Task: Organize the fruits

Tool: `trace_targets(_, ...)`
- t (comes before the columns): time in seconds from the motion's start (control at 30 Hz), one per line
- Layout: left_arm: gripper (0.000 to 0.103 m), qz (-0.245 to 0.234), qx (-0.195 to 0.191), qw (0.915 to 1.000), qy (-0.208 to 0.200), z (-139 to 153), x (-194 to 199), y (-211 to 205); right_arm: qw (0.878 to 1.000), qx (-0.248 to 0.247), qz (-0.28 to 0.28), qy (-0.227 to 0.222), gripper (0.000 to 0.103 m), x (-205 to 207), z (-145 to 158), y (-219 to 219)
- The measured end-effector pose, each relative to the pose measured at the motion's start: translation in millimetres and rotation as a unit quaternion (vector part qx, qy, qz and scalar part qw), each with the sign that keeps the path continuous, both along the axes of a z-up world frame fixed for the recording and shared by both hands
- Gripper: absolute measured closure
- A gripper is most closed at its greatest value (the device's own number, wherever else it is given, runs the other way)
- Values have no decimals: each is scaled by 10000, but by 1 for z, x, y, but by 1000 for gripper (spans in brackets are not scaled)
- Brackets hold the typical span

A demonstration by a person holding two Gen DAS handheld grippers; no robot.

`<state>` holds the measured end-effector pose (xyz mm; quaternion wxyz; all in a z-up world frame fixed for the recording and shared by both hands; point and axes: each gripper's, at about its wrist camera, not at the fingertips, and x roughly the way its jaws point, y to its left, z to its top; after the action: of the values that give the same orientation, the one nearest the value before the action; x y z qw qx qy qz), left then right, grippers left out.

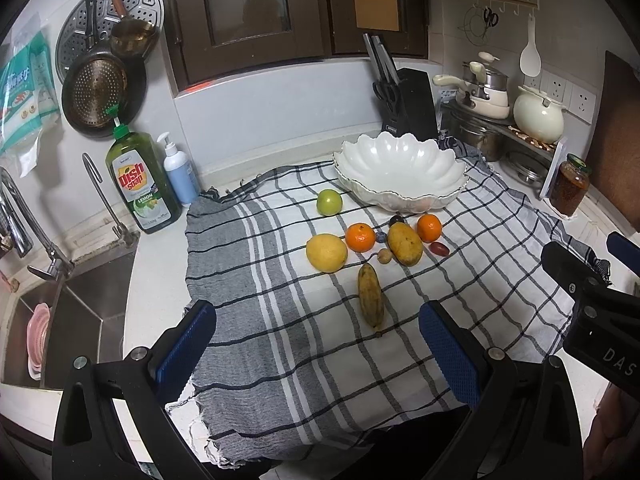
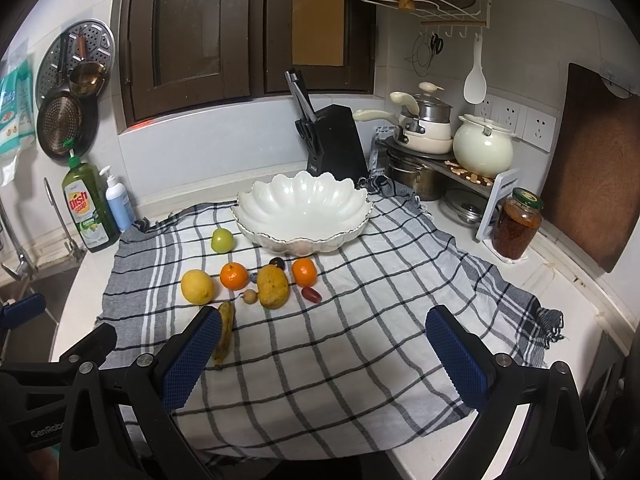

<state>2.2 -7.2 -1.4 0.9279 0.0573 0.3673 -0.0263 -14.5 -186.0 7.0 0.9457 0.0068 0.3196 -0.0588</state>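
— So, what's the counter like from where you sit?

— I see a white kitchen counter with a grey-and-white checked cloth (image 1: pixel 304 344) spread over it. At the cloth's far edge stands a white scalloped bowl (image 1: pixel 400 168). The fruits lie on the cloth in front of it: a green apple (image 1: pixel 329 201) just left of the bowl, then a lemon (image 1: pixel 326 252), two mandarins (image 1: pixel 360 237) (image 1: pixel 429 227), a mango (image 1: pixel 405 244), a banana (image 1: pixel 371 295) nearest me, and a red date-like fruit (image 1: pixel 439 248).

— And the room?

— A steel sink (image 1: pixel 76 320) with a tap on the left, a green dish soap bottle (image 1: pixel 140 184) and a blue pump bottle (image 1: pixel 181 172) against the wall. A black knife block (image 1: pixel 408 100) stands behind the bowl, stacked pots (image 1: pixel 484 92) and a jar (image 1: pixel 570 185) to the right.

— Your tongs?

— Both released. My left gripper (image 1: pixel 316 344) hangs over the near cloth, jaws wide, grasping nothing. My right gripper (image 2: pixel 324 348) is likewise spread; the banana's end lies just beside its left finger (image 2: pixel 192 356).
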Motion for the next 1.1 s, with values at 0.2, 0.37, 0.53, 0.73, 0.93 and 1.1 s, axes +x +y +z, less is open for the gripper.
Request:
trace_targets(0.2,0,-1,5,10000,1,0,0,0,10000,3,-8,-6,0,-1,0,0)
trace_targets(0.37,0,-5,0,10000,4,1,0,0,10000,3,-12,-13,0,-1,1,0)
trace_targets(0.53,0,-12,3,10000,3,2,0,-1,10000,5,-8,-12,0,-1,0,-1)
trace_targets(0.73,0,-14,14,10000,-1,2,1,-1,10000,2,-12,-19,0,-2,0,-1)
trace_targets(0.93,0,-17,4,10000,2,3,1,-1,10000,10,-20,-12,0,0,1,-4)
trace_targets(1.1,0,-5,13,10000,-12,2,2,-1,10000,15,-11,-8,0,-1,-1,-4)
